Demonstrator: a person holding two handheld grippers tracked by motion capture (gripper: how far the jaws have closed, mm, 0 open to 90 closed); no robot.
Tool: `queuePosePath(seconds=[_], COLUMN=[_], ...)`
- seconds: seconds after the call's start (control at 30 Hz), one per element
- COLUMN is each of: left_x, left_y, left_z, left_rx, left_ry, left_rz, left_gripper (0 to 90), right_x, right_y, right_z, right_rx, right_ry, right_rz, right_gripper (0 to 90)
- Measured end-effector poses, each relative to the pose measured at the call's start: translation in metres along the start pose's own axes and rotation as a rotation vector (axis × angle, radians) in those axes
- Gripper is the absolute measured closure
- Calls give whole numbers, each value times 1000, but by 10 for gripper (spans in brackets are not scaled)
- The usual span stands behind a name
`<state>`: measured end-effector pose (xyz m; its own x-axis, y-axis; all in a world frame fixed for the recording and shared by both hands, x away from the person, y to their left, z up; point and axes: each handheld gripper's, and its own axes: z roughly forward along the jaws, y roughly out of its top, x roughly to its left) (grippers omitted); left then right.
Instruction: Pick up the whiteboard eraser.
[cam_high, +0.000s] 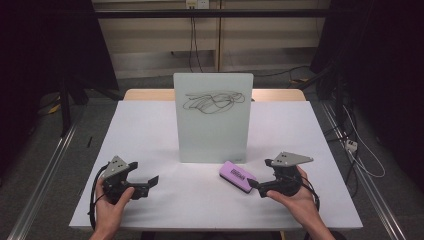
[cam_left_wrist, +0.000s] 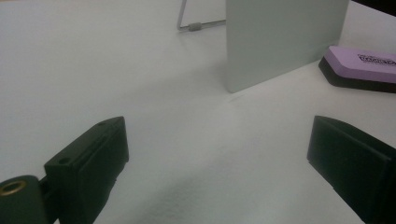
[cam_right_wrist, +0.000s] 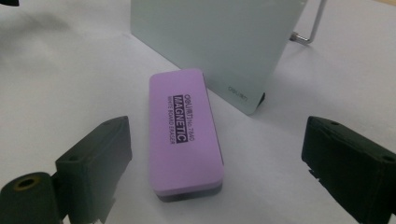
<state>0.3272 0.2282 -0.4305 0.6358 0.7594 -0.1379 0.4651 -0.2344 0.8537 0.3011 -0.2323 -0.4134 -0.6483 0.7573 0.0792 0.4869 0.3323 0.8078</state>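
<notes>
Dim room, dark curtains both sides, grey floor, cables hanging on the back wall. White table takes up the middle, with a wooden strip along its far edge.

Whiteboard stands upright near the centre of the table, a bit toward the far edge, propped on a metal wire stand behind it. Black scribble covers its upper part; small maker's mark at the lower corner in the right gripper view.

Left gripper sits near the front-left corner of the table, held low in the person's left hand, pointing toward the table's middle. Jaws wide apart, bare table between them in the left gripper view. Well apart from the board and eraser.

Right gripper is near the front edge, right of centre, in the right hand, grey three-cornered plate on top. Jaws spread wide, nothing clamped. Right gripper view: eraser end lies between the two jaws, pads not pressing on it.

Purple magnetic whiteboard eraser lies flat on the table, purple face up, dark felt down, just in front of the board's lower right corner, close to it; cannot tell if touching. Printed "MAGNETIC" label on top.
</notes>
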Motion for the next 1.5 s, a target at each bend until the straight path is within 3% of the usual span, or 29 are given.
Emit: queuePosePath(seconds=[0.13, 0.2, 0.37, 0.5, 0.63, 0.8, 0.83, 1.0, 1.13, 1.23, 1.5], left_x=[-1, 0, 1, 1, 1, 2, 2, 1, 1, 2, 0], left_y=[0, 0, 1, 0, 0, 0, -1, 0, 0, 0, 0], left_z=[0, -1, -3, -2, -2, -1, -1, -2, -1, 0, 0], left_rx=[-1, 3, -8, -2, -2, 7, 8, 14, 10, 15, 13], left_ry=[2, 5, 16, 16, 16, 15, 15, 12, 11, 13, 3], left_rz=[2, 10, 0, -2, 0, -5, -7, 3, -1, -1, 2], left_gripper=[54, 54, 54, 54, 54, 54, 54, 54, 54, 54, 54], right_x=[2, 3, 5, 6, 2, -1, -1, 6, 13, 14, 15], right_y=[15, 23, 28, 39, 44, 41, 39, 37, 35, 36, 36], right_z=[8, 17, 28, 35, 43, 55, 56, 58, 67, 68, 76], right_rx=[41, 91, 126, 147, 188, 261, 248, 265, 331, 339, 428], right_ry=[4, 17, 32, 3, 29, 71, 97, 67, 51, 56, 58], right_rz=[-18, -44, -46, -62, -57, -56, -25, -61, -101, -99, -85], right_gripper=[79, 104, 95, 136, 169, 180, 222, 246, 294, 327, 323])
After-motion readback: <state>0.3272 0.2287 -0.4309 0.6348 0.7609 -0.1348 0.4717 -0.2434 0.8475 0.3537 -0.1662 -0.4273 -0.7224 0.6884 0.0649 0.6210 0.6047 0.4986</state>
